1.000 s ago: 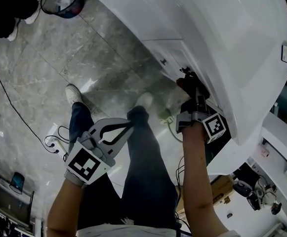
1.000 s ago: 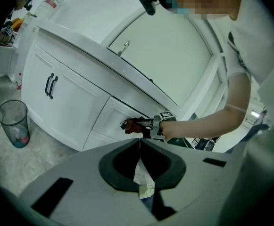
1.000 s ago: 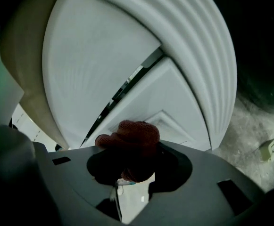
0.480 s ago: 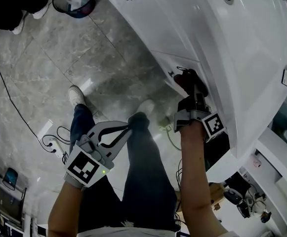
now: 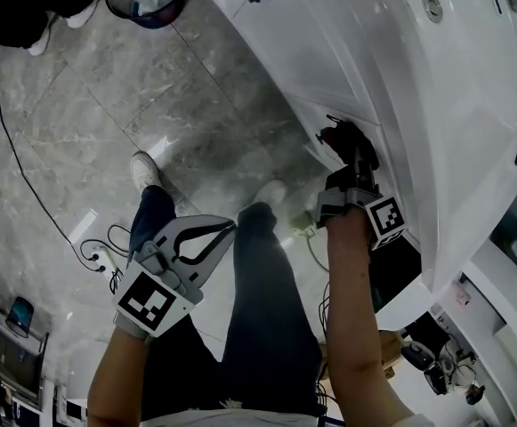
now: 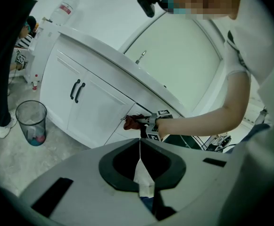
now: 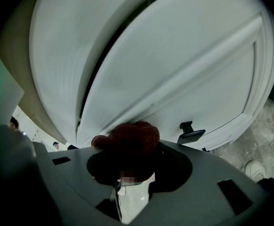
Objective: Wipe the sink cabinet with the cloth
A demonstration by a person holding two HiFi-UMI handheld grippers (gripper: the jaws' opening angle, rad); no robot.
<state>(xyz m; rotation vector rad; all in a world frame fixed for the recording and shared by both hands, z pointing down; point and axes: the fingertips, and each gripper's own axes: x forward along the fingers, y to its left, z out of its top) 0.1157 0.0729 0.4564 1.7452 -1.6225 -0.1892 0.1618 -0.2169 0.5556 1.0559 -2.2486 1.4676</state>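
A dark red cloth [image 7: 129, 140] is bunched in my right gripper [image 5: 347, 154], which is shut on it and presses it against the white front of the sink cabinet [image 5: 329, 52], beside a small black handle [image 7: 191, 132]. From the left gripper view the cloth [image 6: 133, 122] shows as a small wad on the cabinet front [image 6: 99, 112] under the countertop edge. My left gripper [image 5: 227, 229] hangs low over the floor, away from the cabinet, jaws shut with nothing between them [image 6: 139, 142].
The white countertop with a sink drain [image 5: 432, 5] runs above the cabinet. Two black door handles [image 6: 77, 91] sit on the left doors. A mesh waste bin [image 6: 31, 122] stands on the grey marble floor [image 5: 80, 123]. Cables and a power strip [image 5: 98, 258] lie by my feet.
My right gripper has kept the cloth against the cabinet front and slid a little along it. The left gripper has barely moved.
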